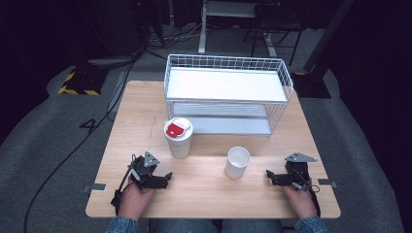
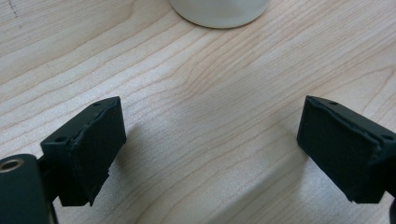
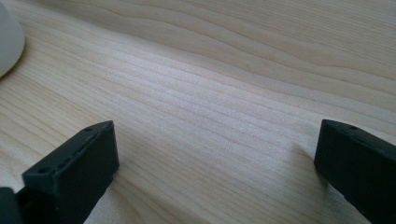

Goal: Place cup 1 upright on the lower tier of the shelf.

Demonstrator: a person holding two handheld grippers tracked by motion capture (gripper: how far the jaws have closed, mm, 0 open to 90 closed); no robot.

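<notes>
while both hands rest low on the pale wooden table [image 1: 209, 194], the left gripper [image 1: 167, 177] has its jaws spread wide with only bare wood between them, and the tall white cup with a red-and-white lid [image 1: 178, 137] stands just ahead of it, a little to its right; the right gripper [image 1: 268, 175] likewise holds its jaws wide apart on nothing, with the open white paper cup [image 1: 237, 162] near, ahead and to its left. beyond both cups sits the white wire two-tier rack [image 1: 228, 92]
</notes>
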